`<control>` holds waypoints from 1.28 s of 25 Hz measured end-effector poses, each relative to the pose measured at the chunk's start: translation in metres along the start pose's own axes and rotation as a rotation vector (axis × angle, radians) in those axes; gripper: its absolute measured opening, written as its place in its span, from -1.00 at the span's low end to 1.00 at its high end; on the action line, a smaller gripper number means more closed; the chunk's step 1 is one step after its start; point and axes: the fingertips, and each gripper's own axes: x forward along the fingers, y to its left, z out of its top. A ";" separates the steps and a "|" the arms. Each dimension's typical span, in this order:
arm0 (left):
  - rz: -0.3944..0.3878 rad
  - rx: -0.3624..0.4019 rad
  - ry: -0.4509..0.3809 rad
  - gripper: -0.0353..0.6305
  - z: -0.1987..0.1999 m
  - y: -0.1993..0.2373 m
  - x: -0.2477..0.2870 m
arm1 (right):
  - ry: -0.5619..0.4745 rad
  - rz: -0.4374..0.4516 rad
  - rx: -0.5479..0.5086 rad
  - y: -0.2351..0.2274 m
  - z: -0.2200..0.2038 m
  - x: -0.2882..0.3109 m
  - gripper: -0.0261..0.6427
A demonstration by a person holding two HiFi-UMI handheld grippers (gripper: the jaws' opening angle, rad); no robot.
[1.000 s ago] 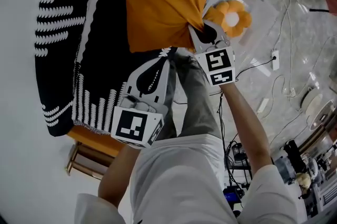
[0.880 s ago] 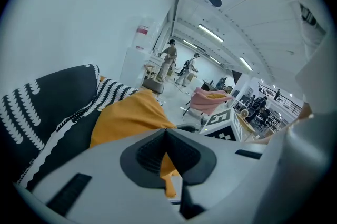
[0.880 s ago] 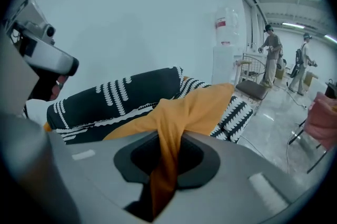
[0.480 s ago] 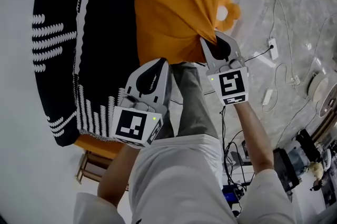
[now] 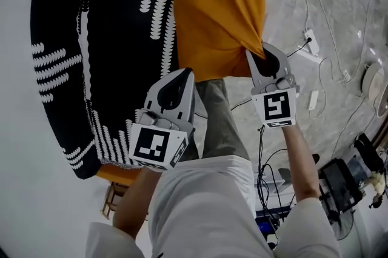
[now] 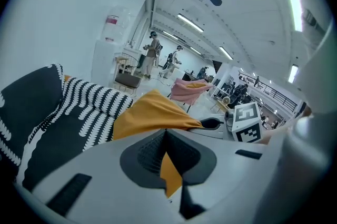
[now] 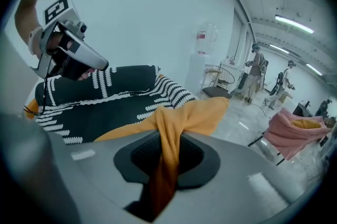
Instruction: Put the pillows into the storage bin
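A plain orange pillow [image 5: 218,8] hangs in the air ahead of me, held by both grippers. My right gripper [image 5: 262,56] is shut on a bunched corner of its cloth at the lower right; the twisted fabric [image 7: 166,128] runs between the jaws. My left gripper [image 5: 182,76] is shut on the pillow's lower left edge, with a sliver of orange cloth [image 6: 169,168] showing between its jaws. A large black pillow with white leaf stripes [image 5: 115,39] lies just left of the orange one, partly behind it. No storage bin is in view.
Pale stone floor lies to the right with cables and a white power strip [image 5: 310,39]. Dark equipment [image 5: 345,178] stands at the lower right. A wooden frame [image 5: 112,205] pokes out under the black pillow. A pink cloth [image 7: 297,133] hangs over a chair; people stand far off.
The orange pillow and both grippers have swung away from the clear bin and the flower-shaped cushion, which have left the view. The right gripper now sits further right and lower. Both grips hold unchanged.
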 end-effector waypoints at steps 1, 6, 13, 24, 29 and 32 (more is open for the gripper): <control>-0.007 0.005 0.003 -0.87 0.001 -0.005 0.003 | 0.001 -0.008 -0.005 -0.004 -0.003 -0.003 -0.71; -0.035 0.025 0.021 -0.87 -0.003 -0.026 0.025 | 0.012 -0.029 -0.008 -0.021 -0.023 -0.015 -0.71; -0.045 0.037 0.033 -0.87 0.005 -0.040 0.030 | 0.012 -0.083 0.032 -0.036 -0.032 -0.041 -0.71; -0.045 0.046 0.061 -0.87 -0.003 -0.045 0.042 | 0.193 -0.215 0.079 -0.087 -0.147 -0.011 -0.70; -0.028 0.043 0.086 -0.87 -0.017 -0.041 0.041 | 0.349 -0.229 0.152 -0.091 -0.228 0.017 -0.59; -0.029 0.045 0.095 -0.87 -0.023 -0.045 0.041 | 0.464 -0.235 0.310 -0.088 -0.280 0.028 -0.35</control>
